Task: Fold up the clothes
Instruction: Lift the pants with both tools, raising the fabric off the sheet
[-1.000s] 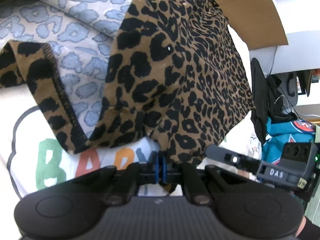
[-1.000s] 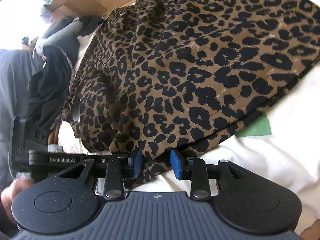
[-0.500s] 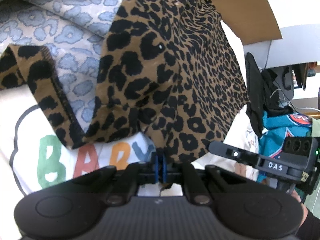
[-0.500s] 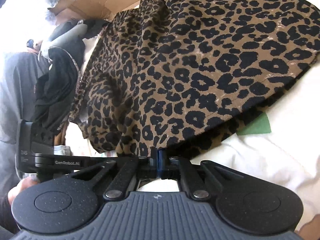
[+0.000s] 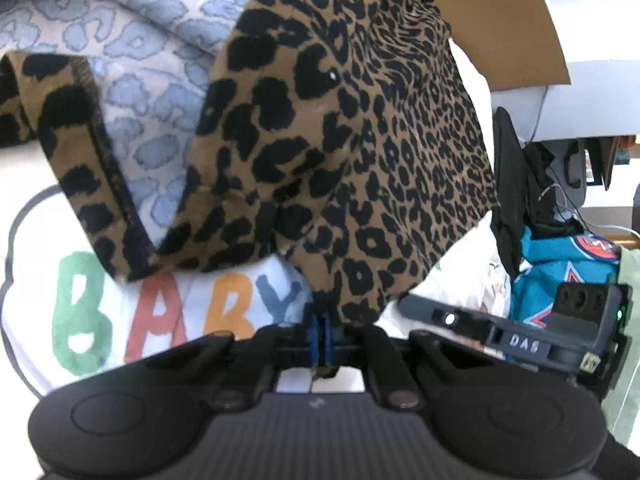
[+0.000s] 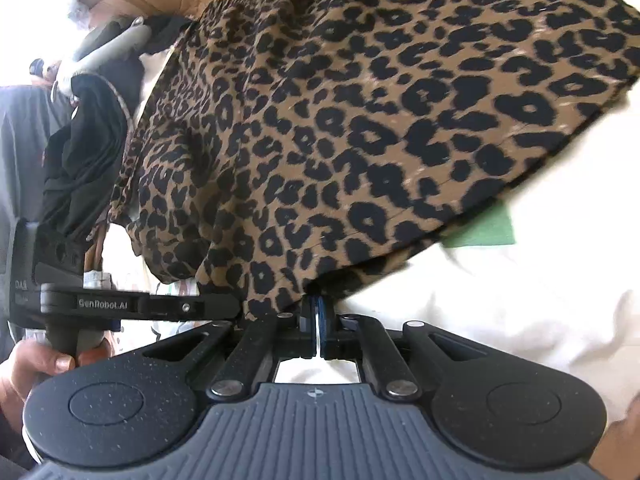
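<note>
A brown leopard-print garment (image 5: 340,152) hangs lifted over a white cloth printed "BABY" (image 5: 168,312). My left gripper (image 5: 321,330) is shut on its lower edge, and part of the pale blue-spotted inside (image 5: 132,80) of the garment shows on the left. In the right wrist view the same garment (image 6: 380,120) fills the upper frame, and my right gripper (image 6: 317,314) is shut on its near hem above the white cloth (image 6: 500,300). The other gripper (image 6: 132,304) shows at the left of that view, held by a hand (image 6: 36,364).
A cardboard box (image 5: 504,20) stands behind the garment. To the right lie a black cloth (image 5: 516,184) and a teal garment with a logo (image 5: 568,264). A green patch (image 6: 484,232) shows on the white cloth. Dark clothing (image 6: 84,152) is piled at the left.
My right gripper, open a second ago, has shut on the garment's hem. Both grippers have raised the leopard-print fabric a little; the left has stayed shut on it.
</note>
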Demonstrator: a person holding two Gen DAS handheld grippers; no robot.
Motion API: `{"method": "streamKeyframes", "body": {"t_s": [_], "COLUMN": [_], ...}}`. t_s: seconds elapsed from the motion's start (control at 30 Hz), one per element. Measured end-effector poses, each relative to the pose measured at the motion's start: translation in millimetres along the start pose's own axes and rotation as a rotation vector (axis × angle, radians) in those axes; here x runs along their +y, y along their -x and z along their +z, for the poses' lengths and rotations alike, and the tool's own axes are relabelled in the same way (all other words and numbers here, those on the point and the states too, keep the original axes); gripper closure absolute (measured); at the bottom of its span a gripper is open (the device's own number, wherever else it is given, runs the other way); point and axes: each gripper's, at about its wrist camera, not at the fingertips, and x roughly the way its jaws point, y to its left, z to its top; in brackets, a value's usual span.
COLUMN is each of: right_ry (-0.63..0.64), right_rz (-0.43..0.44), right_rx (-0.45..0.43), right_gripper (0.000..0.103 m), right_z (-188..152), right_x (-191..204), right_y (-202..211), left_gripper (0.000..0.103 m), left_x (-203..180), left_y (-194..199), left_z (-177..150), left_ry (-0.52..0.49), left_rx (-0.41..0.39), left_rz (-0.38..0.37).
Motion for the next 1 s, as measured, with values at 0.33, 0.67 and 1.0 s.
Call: {"method": "streamKeyframes", "body": {"t_s": [0.33,0.67,1.0], "right_ry": [0.016,0.047,0.059], "right_rz": [-0.001,-0.016,-0.001], "right_rx": [-0.039,-0.054,-0.046], "right_gripper": [0.102,0.101,0.097], "right_z": [12,8,1], "right_x": [6,19,27], "right_y": [15,14,8], "left_gripper": [0.1,0.082,0.061], "left_x": [-6,-32,-40], "left_y": [-1,46,95], "left_z": [-10,-16,9], "left_ry": [-0.031,-0.277,-0.337], "left_rx": [0.022,-0.062,-0.259], "left_rz": [-0.015,0.119,0.244]}}
